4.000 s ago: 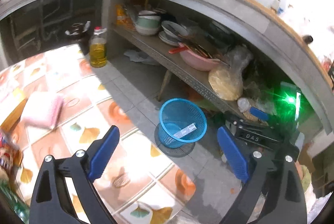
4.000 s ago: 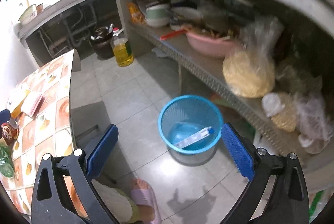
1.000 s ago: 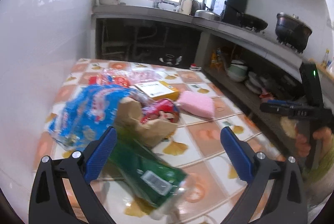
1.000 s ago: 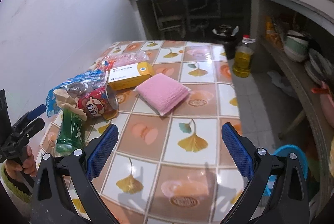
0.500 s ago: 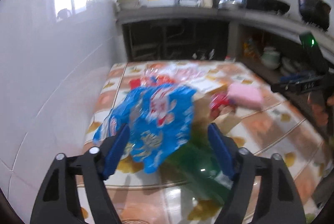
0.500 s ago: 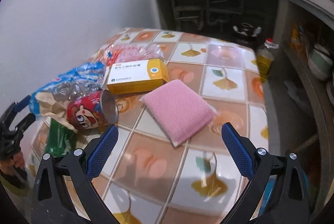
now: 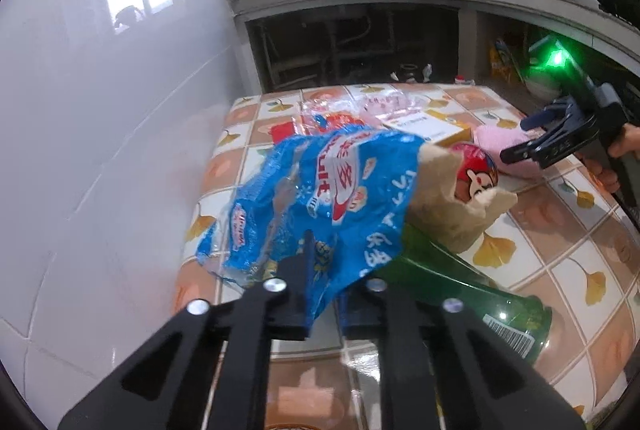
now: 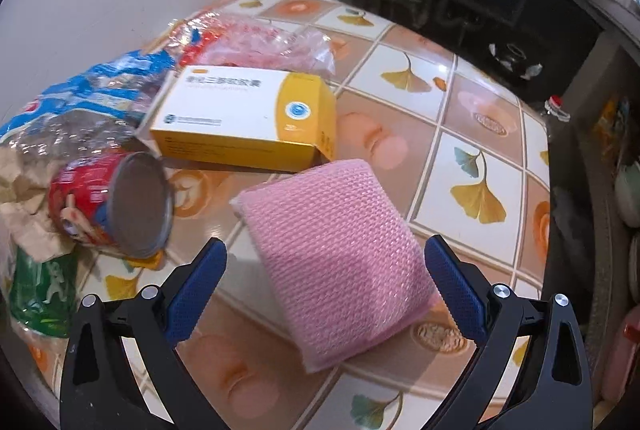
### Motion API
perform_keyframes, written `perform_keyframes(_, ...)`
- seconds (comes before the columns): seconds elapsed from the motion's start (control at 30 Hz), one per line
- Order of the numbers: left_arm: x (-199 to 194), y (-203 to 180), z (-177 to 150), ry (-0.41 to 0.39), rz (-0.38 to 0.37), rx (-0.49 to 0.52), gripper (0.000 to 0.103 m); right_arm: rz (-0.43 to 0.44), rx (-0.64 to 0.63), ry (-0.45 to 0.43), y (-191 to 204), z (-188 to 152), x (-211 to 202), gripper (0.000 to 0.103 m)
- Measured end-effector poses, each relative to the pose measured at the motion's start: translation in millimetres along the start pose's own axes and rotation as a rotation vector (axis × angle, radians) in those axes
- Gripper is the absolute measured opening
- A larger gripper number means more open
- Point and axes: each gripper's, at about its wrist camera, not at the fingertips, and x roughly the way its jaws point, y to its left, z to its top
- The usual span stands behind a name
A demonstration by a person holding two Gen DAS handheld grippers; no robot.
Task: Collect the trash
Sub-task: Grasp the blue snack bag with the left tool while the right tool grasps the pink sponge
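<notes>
Item: blue snack wrapper (image 7: 320,197), crumpled plastic film with red and white print. It lies at the wall-side end of the tiled table (image 7: 560,242), draped over a green bottle (image 7: 460,282) and against a torn piece of brown paper (image 7: 440,197). Its near edge is pinched in the left gripper (image 7: 322,294), whose jaws have just been closing and now stand together on the film; the right-wrist view shows the same wrapper (image 8: 80,101) at the far left of the pile

Adjacent trash: red can (image 8: 108,205) on its side, open end toward the right-wrist camera; yellow and white carton (image 8: 244,117) just behind it; clear pink-printed bag (image 8: 260,45) by the wall

Second item: pink sponge pad (image 8: 340,262), flat on the tiles, apart from the can and just in front of the carton. The right gripper (image 8: 326,286) straddles it, blue pads (image 8: 196,282) wide apart, one to either side; no contact can be made out

Step in hand, as judged: pickup of two pieces at once, the wrapper secured, the pad bracketed but not yet taken

Next move calls for: lifting the wrapper clear without dragging the paper, can or bottle along; lowering and closing the right jaws on the soft pad; then carrying both to a bin, none of which shows here

Caution: thin film may slip from a pinch at its edge
</notes>
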Motion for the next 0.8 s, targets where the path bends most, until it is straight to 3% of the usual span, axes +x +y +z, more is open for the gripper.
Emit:
perform_keyframes(0.2,-27.8,19.7,9.0,-0.087,0.014,-0.094,0.000,0.017,0.048,0.029,-11.2,-4.8,12.7,0.095)
perform_keyframes(0.5,-96.9,33.7,30.3,-0.334,0.028,-0.148,0.000,0.001,0.081,0.022,-7.8,-19.1,2.7,0.085)
perform_keyframes(0.8,-158.1,21.2,39.8,-0.523,-0.120,-0.125,0.000,0.018,0.158,-0.009,-6.7,-42.7,-16.3,0.079)
